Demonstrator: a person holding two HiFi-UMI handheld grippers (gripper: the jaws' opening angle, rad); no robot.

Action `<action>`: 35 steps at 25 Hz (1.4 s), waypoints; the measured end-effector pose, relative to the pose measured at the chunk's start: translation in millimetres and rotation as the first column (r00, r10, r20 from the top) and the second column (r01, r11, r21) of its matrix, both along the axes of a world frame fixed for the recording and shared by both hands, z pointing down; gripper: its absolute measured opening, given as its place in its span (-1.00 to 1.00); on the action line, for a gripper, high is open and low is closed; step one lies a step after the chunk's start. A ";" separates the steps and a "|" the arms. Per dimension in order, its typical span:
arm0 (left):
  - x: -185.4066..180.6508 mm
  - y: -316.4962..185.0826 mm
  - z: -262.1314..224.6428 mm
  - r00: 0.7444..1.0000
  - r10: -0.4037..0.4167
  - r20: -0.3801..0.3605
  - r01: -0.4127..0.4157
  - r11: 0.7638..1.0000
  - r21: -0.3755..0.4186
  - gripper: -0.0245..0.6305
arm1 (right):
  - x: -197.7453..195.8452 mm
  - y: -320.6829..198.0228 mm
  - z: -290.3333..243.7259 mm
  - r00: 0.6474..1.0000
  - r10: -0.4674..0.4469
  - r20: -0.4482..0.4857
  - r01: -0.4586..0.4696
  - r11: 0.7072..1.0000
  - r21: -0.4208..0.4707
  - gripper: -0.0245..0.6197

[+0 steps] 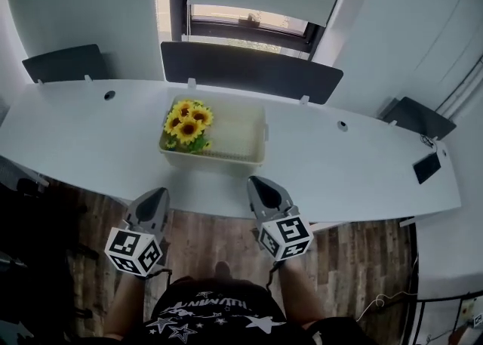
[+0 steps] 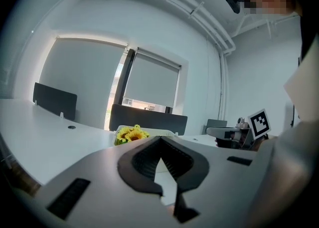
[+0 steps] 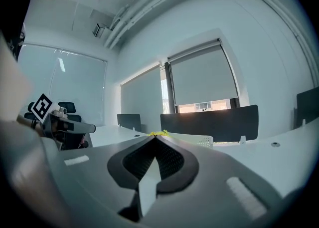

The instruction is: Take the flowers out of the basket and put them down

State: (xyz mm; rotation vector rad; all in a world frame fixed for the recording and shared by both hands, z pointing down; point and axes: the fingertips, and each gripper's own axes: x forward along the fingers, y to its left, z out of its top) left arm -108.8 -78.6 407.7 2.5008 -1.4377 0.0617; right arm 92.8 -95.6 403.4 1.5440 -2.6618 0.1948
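Observation:
A bunch of yellow sunflowers [image 1: 188,124] stands in the left end of a cream plastic basket [image 1: 240,140] on the long white desk [image 1: 90,140]. Both grippers hover at the desk's near edge, short of the basket. My left gripper [image 1: 158,194] is below the flowers, its jaws shut and empty. My right gripper [image 1: 257,183] is just in front of the basket's right half, also shut on nothing. Over the left gripper's closed tip [image 2: 160,138] the sunflowers [image 2: 130,133] show ahead. In the right gripper view only a sliver of the flowers [image 3: 159,133] and the basket's rim [image 3: 199,139] rise above the tip [image 3: 153,137].
Dark divider panels [image 1: 249,68] stand along the desk's far edge, with a window behind. A black phone-like object [image 1: 426,167] lies at the desk's right end. Wooden floor [image 1: 204,238] shows below the desk's near edge, where the person stands.

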 end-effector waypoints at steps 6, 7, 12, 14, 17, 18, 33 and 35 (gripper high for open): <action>9.8 -9.8 2.8 0.998 -0.061 0.013 0.061 0.998 -0.005 -0.90 | 6.4 -27.8 5.9 0.999 -0.051 -0.017 0.050 0.999 -0.006 -0.92; 10.2 -10.1 3.7 0.998 -0.067 0.013 0.067 0.998 -0.010 -0.90 | 5.4 -31.4 6.2 0.998 -0.058 -0.014 0.058 0.998 -0.007 -0.92; -2.0 -16.7 -2.1 0.995 -0.097 0.009 0.097 0.995 -0.012 -0.90 | -10.2 -48.5 8.7 0.996 -0.091 0.016 0.091 0.996 -0.018 -0.92; -9.0 -24.1 -0.7 0.995 -0.100 0.010 0.100 0.995 -0.010 -0.90 | -16.3 -55.0 12.9 0.996 -0.086 0.017 0.087 0.996 -0.030 -0.92; -17.0 -40.0 6.0 0.996 -0.089 0.005 0.089 0.996 -0.022 -0.90 | -22.3 -64.3 15.5 0.997 -0.074 0.003 0.075 0.996 -0.039 -0.92; -18.3 -47.1 7.4 0.997 -0.082 0.000 0.082 0.996 -0.027 -0.90 | -22.7 -68.8 15.3 0.998 -0.068 -0.004 0.068 0.997 -0.042 -0.91; -40.9 -166.5 15.2 1.000 0.026 -0.006 -0.027 0.999 -0.039 -0.90 | -33.4 -166.5 33.0 0.988 -0.034 -0.152 0.014 0.991 -0.137 -0.92; -45.1 -179.0 16.9 0.999 0.038 0.013 -0.037 0.999 -0.037 -0.90 | -35.7 -178.5 34.9 0.986 -0.032 -0.165 0.008 0.989 -0.150 -0.92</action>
